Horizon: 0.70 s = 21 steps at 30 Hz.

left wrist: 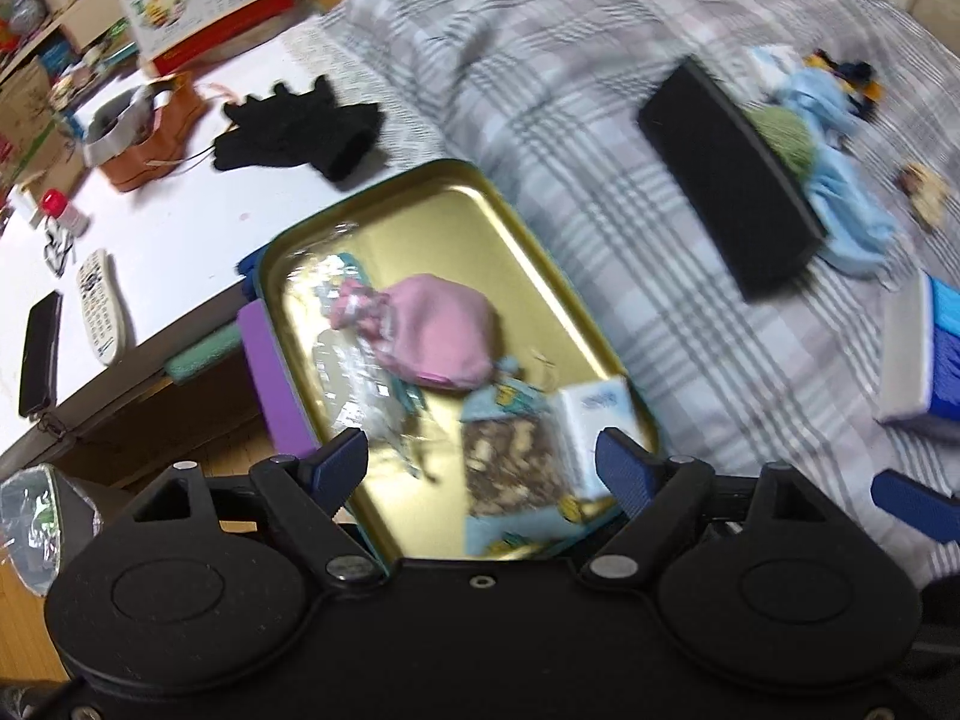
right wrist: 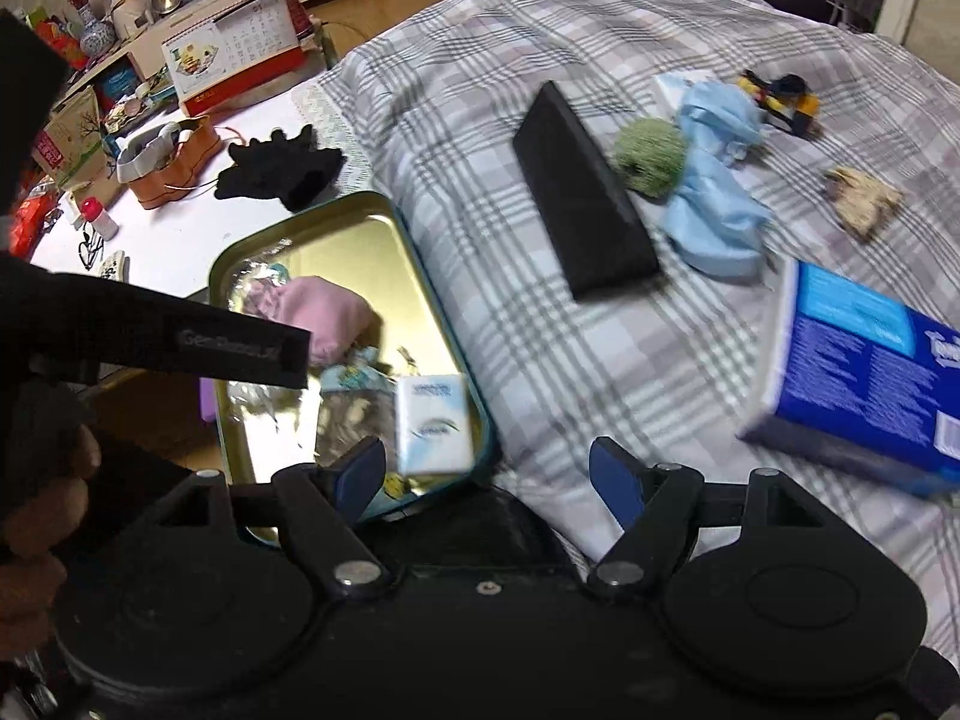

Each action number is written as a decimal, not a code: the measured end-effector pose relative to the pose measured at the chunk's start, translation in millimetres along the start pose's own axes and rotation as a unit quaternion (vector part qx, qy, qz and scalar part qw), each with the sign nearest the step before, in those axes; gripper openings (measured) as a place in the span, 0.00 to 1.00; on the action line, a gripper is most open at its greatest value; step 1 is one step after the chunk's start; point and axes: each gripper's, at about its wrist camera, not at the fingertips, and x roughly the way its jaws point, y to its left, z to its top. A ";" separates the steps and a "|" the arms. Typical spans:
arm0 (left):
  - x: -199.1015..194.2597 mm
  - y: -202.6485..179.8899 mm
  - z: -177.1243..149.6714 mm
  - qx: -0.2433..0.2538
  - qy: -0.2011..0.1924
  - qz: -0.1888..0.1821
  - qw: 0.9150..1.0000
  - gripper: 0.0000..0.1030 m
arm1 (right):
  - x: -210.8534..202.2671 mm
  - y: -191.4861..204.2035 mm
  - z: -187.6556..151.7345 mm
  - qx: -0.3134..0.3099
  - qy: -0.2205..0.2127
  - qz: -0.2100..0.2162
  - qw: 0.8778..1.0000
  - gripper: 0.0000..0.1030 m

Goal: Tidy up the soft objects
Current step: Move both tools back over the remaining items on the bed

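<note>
A gold metal tray (left wrist: 432, 222) (right wrist: 414, 276) lies at the edge of the plaid bed. It holds a pink soft pouch (left wrist: 438, 336) (right wrist: 327, 312), a clear wrapper (left wrist: 354, 372), a snack bag (left wrist: 510, 456) and a white tissue pack (left wrist: 591, 420) (right wrist: 429, 423). My left gripper (left wrist: 480, 468) is open and empty above the tray's near end. My right gripper (right wrist: 487, 480) is open and empty over the tray's near corner and the bed. On the bed lie a green fuzzy ball (right wrist: 651, 159) (left wrist: 786, 138), a light blue cloth (right wrist: 714, 198) (left wrist: 840, 180) and a yellow-black toy (right wrist: 780, 96).
A black flat case (right wrist: 579, 192) (left wrist: 729, 180) and a blue box (right wrist: 870, 372) (left wrist: 918, 360) lie on the bed. A white table (left wrist: 180, 228) at left holds black gloves (left wrist: 300, 126) (right wrist: 279, 171), a remote (left wrist: 102, 306), a phone (left wrist: 39, 354) and a calendar box (right wrist: 234, 54).
</note>
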 end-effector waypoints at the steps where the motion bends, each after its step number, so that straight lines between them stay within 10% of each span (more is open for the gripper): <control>1: -3.3 -6.3 -1.6 0.008 -0.002 -0.003 1.000 0.77 | -3.6 -6.5 -4.4 0.002 -0.002 -0.002 1.000 0.72; 21: -56.6 -129.1 43.4 0.113 -0.062 -0.052 0.990 0.79 | -70.2 -189.8 7.1 0.160 -0.104 -0.109 0.976 0.77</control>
